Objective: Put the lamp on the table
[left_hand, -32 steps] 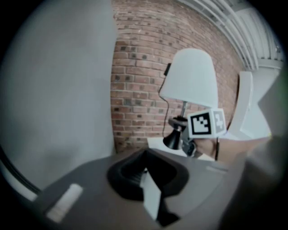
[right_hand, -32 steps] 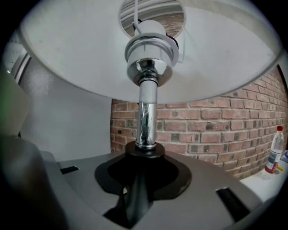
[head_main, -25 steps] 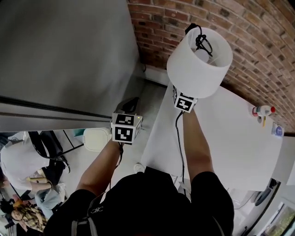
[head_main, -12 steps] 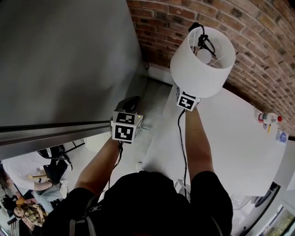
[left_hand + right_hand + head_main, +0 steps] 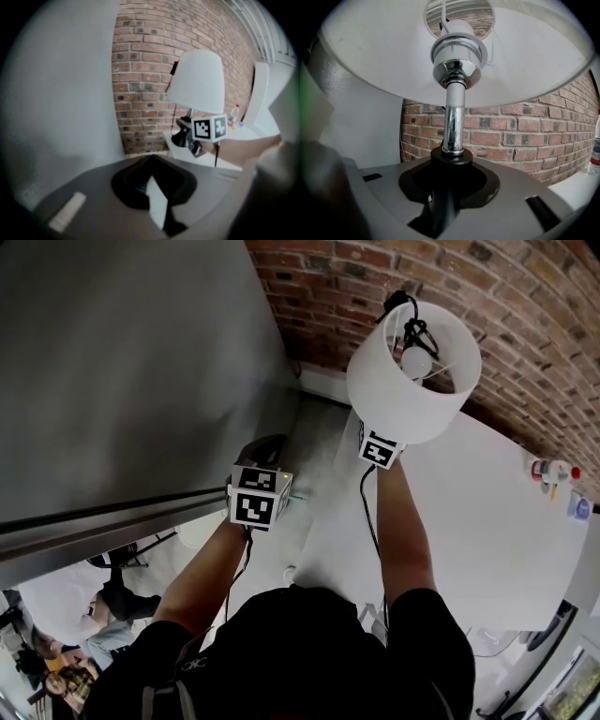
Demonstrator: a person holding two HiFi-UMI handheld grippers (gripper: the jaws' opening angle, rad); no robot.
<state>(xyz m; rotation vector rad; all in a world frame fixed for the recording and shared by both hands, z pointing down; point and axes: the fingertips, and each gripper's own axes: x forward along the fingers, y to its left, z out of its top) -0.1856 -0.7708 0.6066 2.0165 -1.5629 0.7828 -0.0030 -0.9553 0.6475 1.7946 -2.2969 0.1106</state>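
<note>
The lamp has a white shade (image 5: 398, 390), a bulb (image 5: 417, 360) and a chrome stem (image 5: 453, 117) on a black neck. It is held up over the near-left corner of the white table (image 5: 469, 521), close to the brick wall. My right gripper (image 5: 382, 439) is under the shade, shut on the black neck (image 5: 445, 187) below the stem. The lamp (image 5: 197, 82) and the right gripper (image 5: 199, 136) also show in the left gripper view. The lamp's black cord (image 5: 367, 521) hangs along the right forearm. My left gripper (image 5: 261, 454) hangs left of the table, over the floor. Nothing is between its jaws (image 5: 154, 199); their spacing is blurred.
A grey panel (image 5: 141, 362) fills the left side. The brick wall (image 5: 375, 277) runs behind the table. Small bottles (image 5: 553, 470) stand at the table's far right. A seated person (image 5: 56, 606) and a chair are at the lower left.
The lamp and right gripper have drifted slightly right and toward the brick wall. The left gripper has stayed about where it was.
</note>
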